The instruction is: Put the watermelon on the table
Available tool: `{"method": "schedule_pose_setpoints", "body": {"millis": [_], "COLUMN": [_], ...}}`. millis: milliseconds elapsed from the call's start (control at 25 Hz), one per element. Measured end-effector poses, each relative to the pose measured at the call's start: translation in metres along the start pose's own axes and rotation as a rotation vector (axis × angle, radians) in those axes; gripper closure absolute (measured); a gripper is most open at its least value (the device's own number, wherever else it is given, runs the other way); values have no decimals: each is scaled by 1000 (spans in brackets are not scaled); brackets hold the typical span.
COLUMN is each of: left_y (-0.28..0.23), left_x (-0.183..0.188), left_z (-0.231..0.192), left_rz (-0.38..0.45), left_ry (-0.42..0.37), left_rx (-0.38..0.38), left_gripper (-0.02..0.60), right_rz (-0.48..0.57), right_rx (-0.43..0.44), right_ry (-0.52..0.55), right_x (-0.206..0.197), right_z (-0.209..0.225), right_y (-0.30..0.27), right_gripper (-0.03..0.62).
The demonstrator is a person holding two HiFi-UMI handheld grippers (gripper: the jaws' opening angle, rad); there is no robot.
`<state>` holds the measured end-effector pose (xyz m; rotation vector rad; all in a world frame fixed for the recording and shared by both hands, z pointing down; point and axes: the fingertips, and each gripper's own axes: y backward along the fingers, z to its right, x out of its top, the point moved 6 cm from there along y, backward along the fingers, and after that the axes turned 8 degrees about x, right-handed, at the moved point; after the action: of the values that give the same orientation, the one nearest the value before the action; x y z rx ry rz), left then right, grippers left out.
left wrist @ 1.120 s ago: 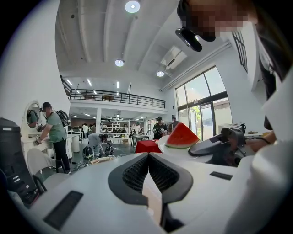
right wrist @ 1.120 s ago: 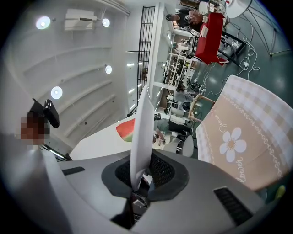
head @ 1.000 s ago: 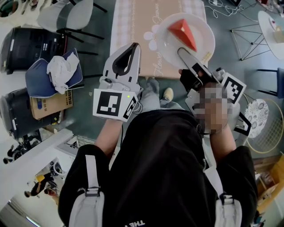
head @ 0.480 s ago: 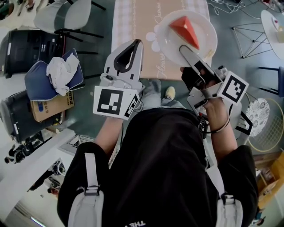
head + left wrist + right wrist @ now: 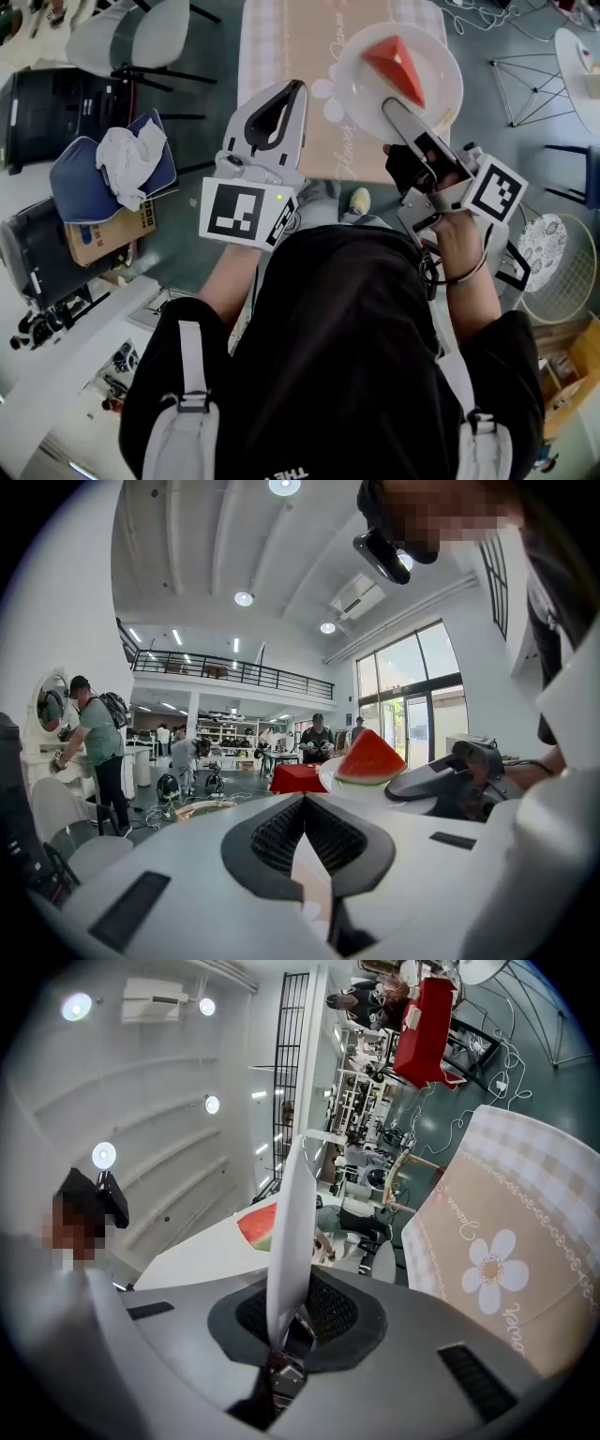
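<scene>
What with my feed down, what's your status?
Right gripper shut on plate rim. Watermelon slice on plate, above table. Left gripper shut, empty. Nothing seen blocking.

Open-plan lab or workshop hall: a high white ceiling carries round recessed lights (image 5: 244, 598) and an air-conditioning unit (image 5: 358, 596), a mezzanine runs behind a dark railing (image 5: 216, 673), and tall windows (image 5: 412, 691) fill one wall. A person with a backpack (image 5: 94, 747) and others stand at work tables in the background, near a red-clothed table (image 5: 298, 778). Cables (image 5: 473, 21) trail across the grey-green floor (image 5: 206, 234) among grey chairs (image 5: 141, 36), a cardboard box (image 5: 98, 230) and a desk (image 5: 291, 56) under a flower-print cloth
</scene>
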<state>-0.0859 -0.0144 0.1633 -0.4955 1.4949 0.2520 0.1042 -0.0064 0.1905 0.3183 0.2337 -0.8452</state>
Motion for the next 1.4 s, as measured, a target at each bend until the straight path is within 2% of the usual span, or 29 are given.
{"method": "schedule_pose_setpoints", "body": {"millis": [880, 1400], "left_y": [-70, -89], "left_x": [4, -1], "left_z": [-53, -85], "left_rz": [12, 16], "left_ry": [32, 59], "left_rx": [-97, -171], "left_gripper": [571, 571], "right_rz": [73, 135], "right_rx": [-55, -105], "right_ry": [26, 53], "right_x": [36, 37], "right_z": [18, 25], "right_y": [-57, -81], "right_gripper": [565, 565]}}
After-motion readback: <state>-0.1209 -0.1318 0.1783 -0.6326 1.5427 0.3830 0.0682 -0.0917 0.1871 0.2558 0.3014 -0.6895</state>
